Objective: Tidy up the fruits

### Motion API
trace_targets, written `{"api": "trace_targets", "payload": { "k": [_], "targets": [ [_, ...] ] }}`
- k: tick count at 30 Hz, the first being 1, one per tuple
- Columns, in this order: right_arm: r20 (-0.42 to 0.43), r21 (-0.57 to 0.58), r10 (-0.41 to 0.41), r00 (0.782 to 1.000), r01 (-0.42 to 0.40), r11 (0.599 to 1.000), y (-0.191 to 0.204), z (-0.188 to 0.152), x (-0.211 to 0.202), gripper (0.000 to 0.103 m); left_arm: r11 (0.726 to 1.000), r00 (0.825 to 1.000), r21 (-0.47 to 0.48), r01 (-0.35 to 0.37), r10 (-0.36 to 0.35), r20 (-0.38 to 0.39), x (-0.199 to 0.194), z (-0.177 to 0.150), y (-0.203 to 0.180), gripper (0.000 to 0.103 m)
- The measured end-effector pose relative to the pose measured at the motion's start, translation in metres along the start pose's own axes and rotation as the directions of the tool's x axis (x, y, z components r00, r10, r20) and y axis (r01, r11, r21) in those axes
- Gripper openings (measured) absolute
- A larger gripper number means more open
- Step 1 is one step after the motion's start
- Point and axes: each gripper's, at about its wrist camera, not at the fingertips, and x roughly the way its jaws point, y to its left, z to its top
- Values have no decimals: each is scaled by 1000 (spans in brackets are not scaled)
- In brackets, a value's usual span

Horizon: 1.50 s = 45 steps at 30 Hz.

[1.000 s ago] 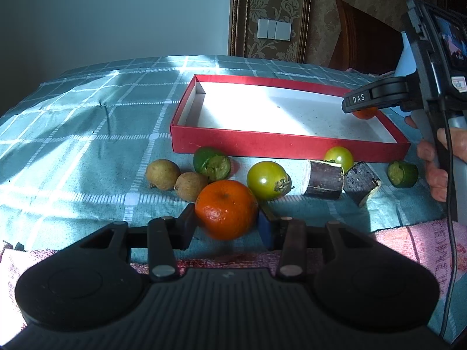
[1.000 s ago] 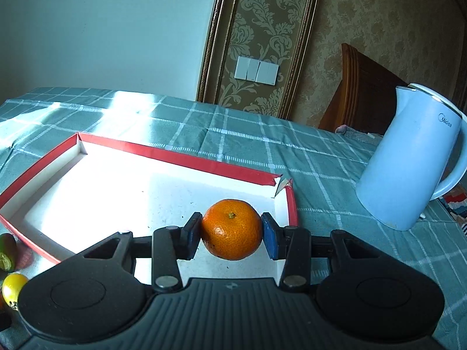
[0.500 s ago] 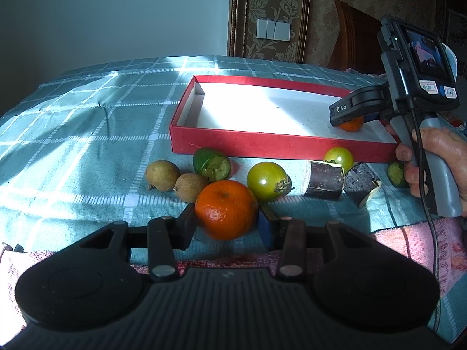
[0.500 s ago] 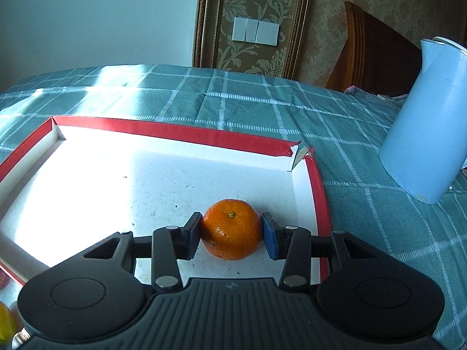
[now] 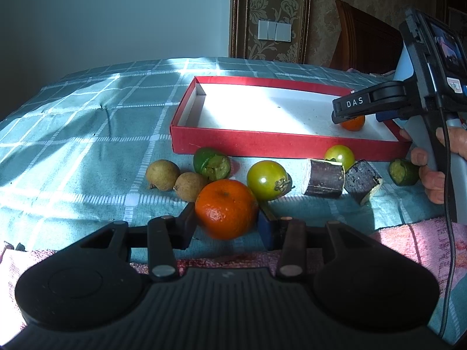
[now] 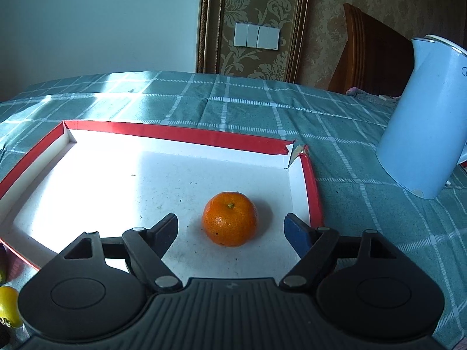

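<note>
Right gripper [image 6: 232, 227] jaws have just been opened; small round orange mandarin [image 6: 230, 222] is left between them in red-walled white cardboard tray [image 6: 181, 134]. Left gripper [image 5: 226, 218] is clamped on second mandarin [image 5: 224, 208] above desk: firm, light, best held across the middle.

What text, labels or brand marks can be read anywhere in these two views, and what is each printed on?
"DAS": white letters on the black finger of the right gripper, seen from the left wrist view.
White sticker on the right gripper's screen unit: printed, too small to read.
Mark at the frame edge on the blue kettle: cut off, unreadable.
Nothing else carries text.
</note>
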Motion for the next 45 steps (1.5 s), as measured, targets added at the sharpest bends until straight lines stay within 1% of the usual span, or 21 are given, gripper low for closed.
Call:
{"api": "trace_targets", "payload": {
  "k": [8, 13, 16, 20, 21, 22, 23, 24, 25, 26, 28, 30, 32, 35, 39, 45],
  "targets": [
    [30, 29, 33, 999, -34, 999, -7, -9, -30, 81, 1000, 1000, 7, -5, 5, 11, 0, -2, -1, 40],
    [59, 48, 54, 997, -57, 997, -22, -30, -62, 81, 1000, 1000, 4, -3, 3, 15, 0, -2, 0, 40],
    [68, 62, 35, 997, -40, 997, -32, -49, -78, 82, 1000, 1000, 1, -2, 2, 19, 0, -3, 0, 40],
    [60, 59, -3, 998, -1, 998, -40, -74, -87, 82, 1000, 1000, -2, 4, -3, 28, 0, -4, 1, 40],
    [59, 55, 7, 998, -10, 998, -42, -82, -88, 91, 1000, 1000, 0, 4, -4, 29, 0, -4, 1, 40],
    [59, 56, 7, 998, -10, 998, -42, -86, -89, 94, 1000, 1000, 2, 3, -3, 30, 0, -4, 1, 40],
    [63, 64, 9, 998, -13, 998, -44, -89, -92, 94, 1000, 1000, 2, 4, -4, 31, -1, -4, 1, 40],
    [80, 81, 22, 997, -28, 996, -46, -90, -98, 94, 1000, 999, 2, 4, -4, 32, -1, -5, 1, 40],
    [118, 92, 45, 992, -56, 994, -49, -91, -108, 94, 1000, 999, 1, 3, -4, 32, -1, -5, 1, 40],
    [150, 91, 46, 988, -60, 994, -50, -92, -117, 94, 1000, 999, 0, 2, -2, 32, 0, -5, 1, 40],
    [170, 64, 13, 985, -24, 998, -47, -92, -126, 94, 1000, 1000, 3, -3, 2, 31, 0, -4, 0, 40],
    [159, 20, 2, 987, -5, 1000, -42, -97, -126, 94, 1000, 999, 2, -1, 1, 32, 0, -4, 0, 40],
    [126, -2, -10, 992, 11, 1000, -40, -106, -119, 94, 1000, 1000, -2, 2, -2, 31, -1, -4, 0, 40],
    [75, 19, -11, 997, 9, 1000, -43, -116, -107, 94, 1000, 999, 0, 2, -2, 32, -2, -4, -1, 40],
    [30, 50, 14, 999, -15, 999, -46, -116, -93, 94, 1000, 999, -6, 10, -9, 37, -2, -5, 2, 40],
    [29, 28, 24, 999, -25, 999, -41, -112, -88, 94, 999, 999, -25, 36, -35, 37, -5, -5, 8, 39]
  ]
}}
